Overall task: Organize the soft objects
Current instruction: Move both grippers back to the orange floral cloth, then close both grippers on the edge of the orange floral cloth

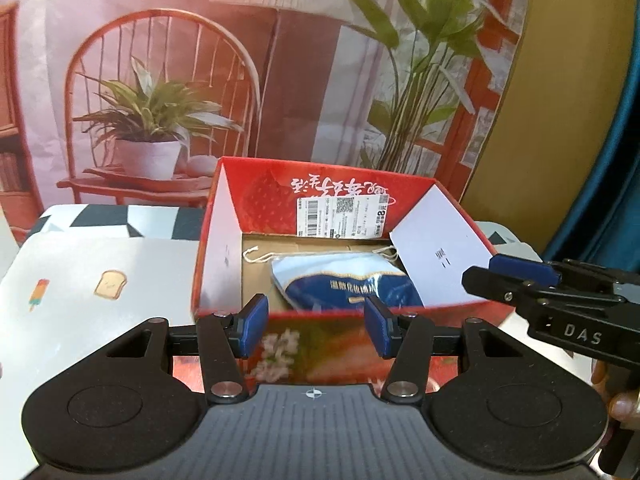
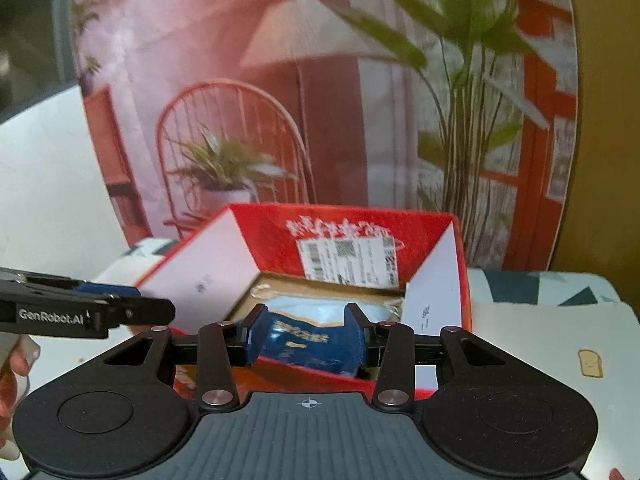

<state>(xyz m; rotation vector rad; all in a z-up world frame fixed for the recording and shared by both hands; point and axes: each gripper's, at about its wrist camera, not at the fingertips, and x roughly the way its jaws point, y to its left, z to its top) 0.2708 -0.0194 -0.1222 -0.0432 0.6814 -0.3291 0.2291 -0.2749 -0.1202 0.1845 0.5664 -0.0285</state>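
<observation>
blue-and-white drawstring fabric pouch [image 1: 344,280] sits inside red cardboard box [image 1: 412,192]; left hand-held gripper [image 1: 316,326] and right hand-held gripper [image 2: 306,334] part-open, empty; risk: fingers clip the near wall.

Count: 1 red box [image 1: 236,240], open top, 12 o'clock from the left wrist camera. 1 blue-and-white drawstring pouch [image 1: 344,280] inside it. 1 white shipping label [image 1: 342,216] on the box's far inner wall. 2 grippers: left gripper [image 1: 316,326] at 6 o'clock, right gripper [image 1: 516,272] at 3 o'clock. 1 white mat [image 1: 100,280], printed with 1 toast [image 1: 111,284] and 1 popsicle [image 1: 39,294].
</observation>
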